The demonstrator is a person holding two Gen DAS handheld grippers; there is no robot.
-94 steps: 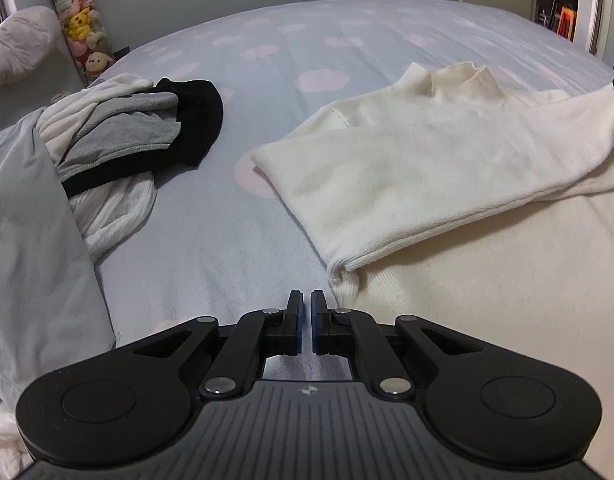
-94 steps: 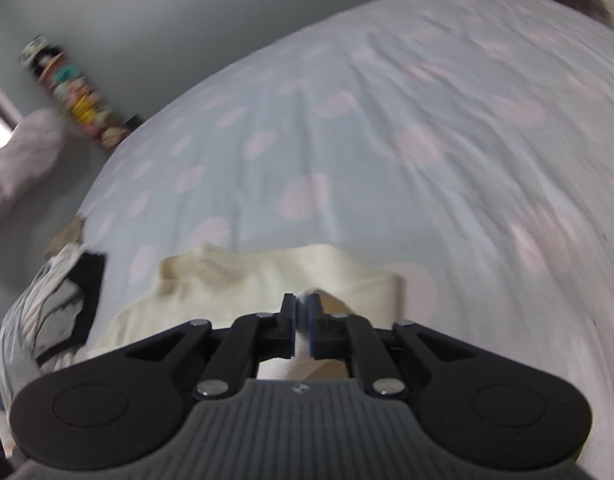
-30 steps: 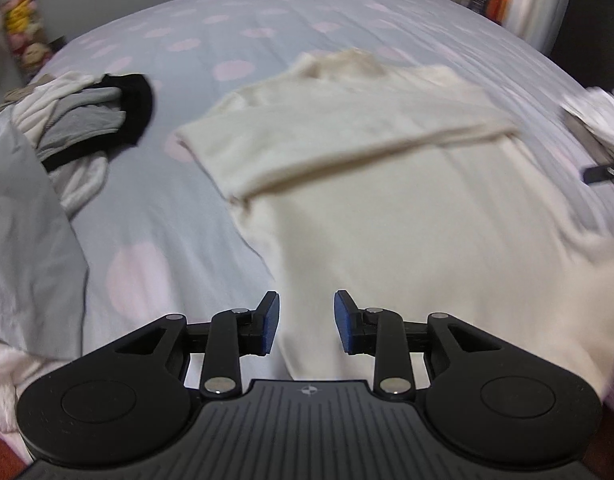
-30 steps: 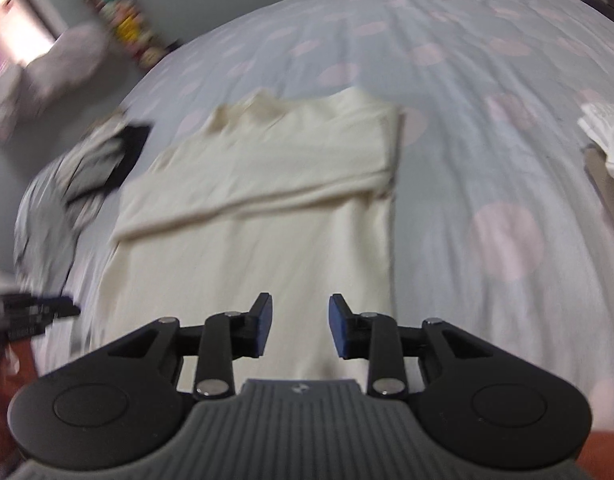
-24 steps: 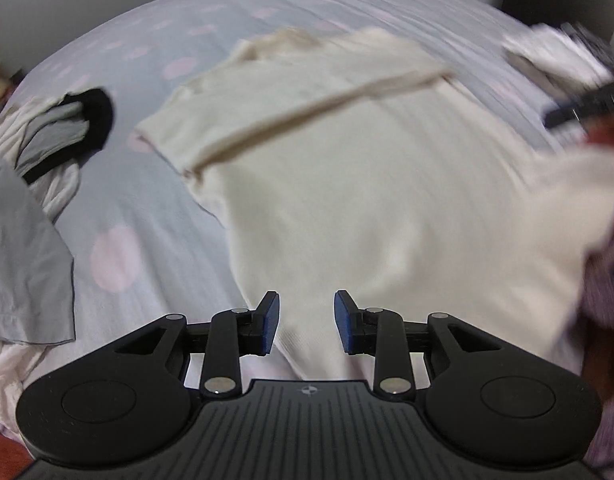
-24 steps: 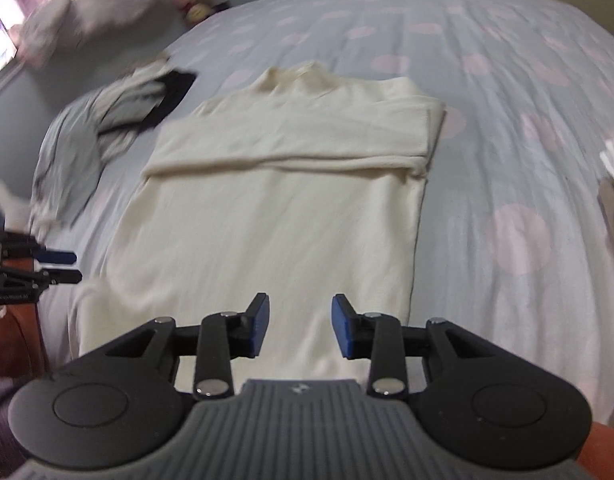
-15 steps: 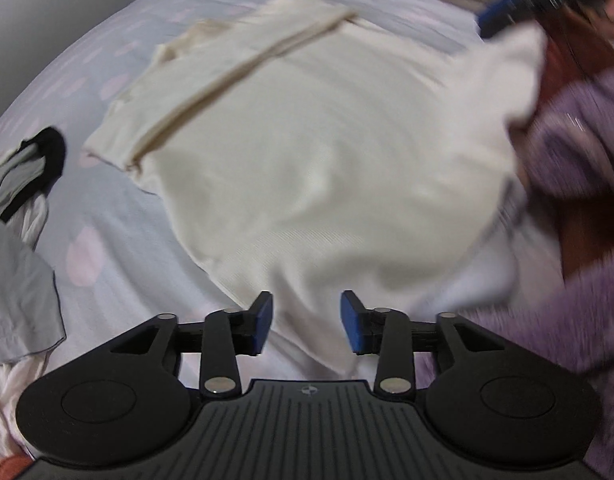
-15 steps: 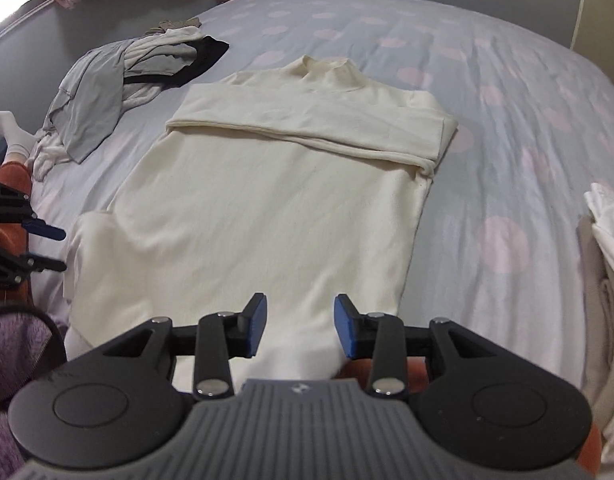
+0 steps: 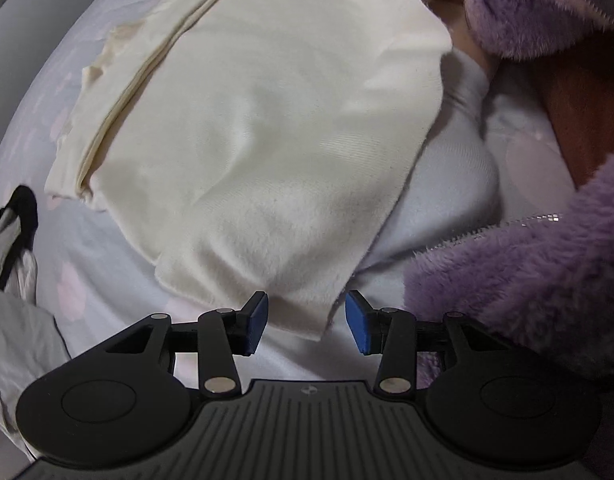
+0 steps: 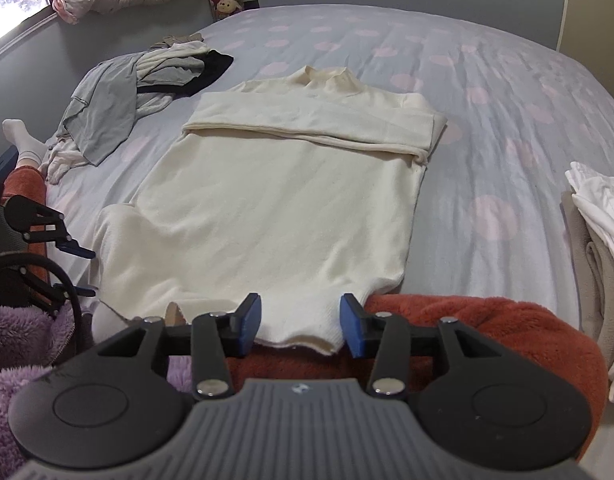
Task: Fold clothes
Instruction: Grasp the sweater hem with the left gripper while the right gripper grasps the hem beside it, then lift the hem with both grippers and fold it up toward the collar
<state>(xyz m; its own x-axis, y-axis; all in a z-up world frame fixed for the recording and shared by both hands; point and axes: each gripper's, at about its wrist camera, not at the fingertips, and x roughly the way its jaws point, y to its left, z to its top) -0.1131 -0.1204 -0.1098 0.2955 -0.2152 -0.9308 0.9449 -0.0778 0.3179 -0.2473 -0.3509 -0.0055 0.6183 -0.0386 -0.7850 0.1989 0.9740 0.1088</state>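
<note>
Cream knit sweater (image 10: 275, 208) lies flat on the bed (image 10: 507, 80), sleeves folded across its chest. Soft and limp, it looks best pinched at the hem corners, where left gripper (image 9: 306, 323) and right gripper (image 10: 300, 325) hover, jaws just spread, pinching nothing.

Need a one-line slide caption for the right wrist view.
Open right gripper poised at the hem of a cream sweater, sleeves folded across, on a dotted bedspread.
</note>
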